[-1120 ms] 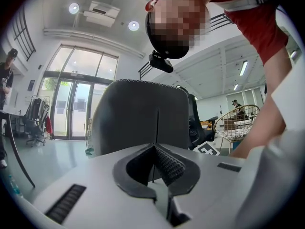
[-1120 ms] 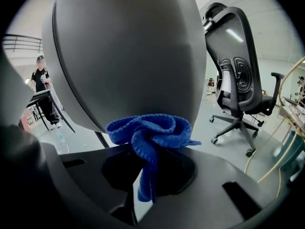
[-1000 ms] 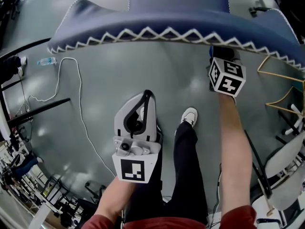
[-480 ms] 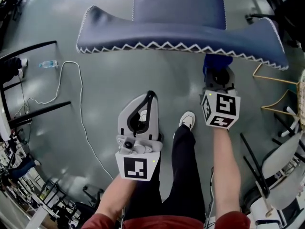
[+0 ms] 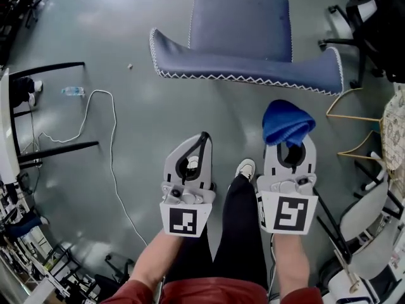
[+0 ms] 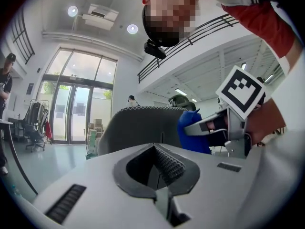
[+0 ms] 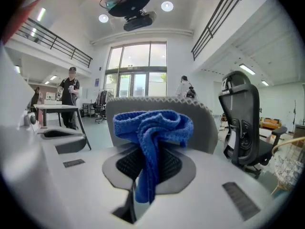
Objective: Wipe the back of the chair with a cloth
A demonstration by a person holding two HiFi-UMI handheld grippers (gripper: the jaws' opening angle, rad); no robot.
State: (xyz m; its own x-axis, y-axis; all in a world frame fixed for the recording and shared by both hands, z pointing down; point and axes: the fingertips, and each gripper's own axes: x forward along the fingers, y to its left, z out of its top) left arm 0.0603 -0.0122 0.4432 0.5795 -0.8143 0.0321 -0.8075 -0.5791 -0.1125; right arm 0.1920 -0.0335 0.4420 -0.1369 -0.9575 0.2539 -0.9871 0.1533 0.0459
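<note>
The chair's blue-grey back (image 5: 247, 68), edged with white zigzag stitching, lies ahead of both grippers in the head view. My right gripper (image 5: 288, 143) is shut on a bunched blue cloth (image 5: 286, 124), held a short way clear of the chair back. The right gripper view shows the cloth (image 7: 152, 130) pinched between the jaws, with the chair back (image 7: 207, 125) behind it. My left gripper (image 5: 202, 137) is shut and holds nothing. In the left gripper view the jaws meet at their tips (image 6: 155, 148), and the chair back (image 6: 138, 128) and cloth (image 6: 190, 133) stand beyond them.
A white cable (image 5: 107, 138) and a water bottle (image 5: 73, 92) lie on the floor at left, beside black desk legs (image 5: 50, 147). A black office chair (image 5: 367, 18) and a gold wire frame (image 5: 354, 128) stand at right. My shoe (image 5: 245, 168) is between the grippers.
Both grippers have drawn back from the chair. The right gripper, with the cloth, has come away from the chair back towards me. The chair now looks smaller and farther off.
</note>
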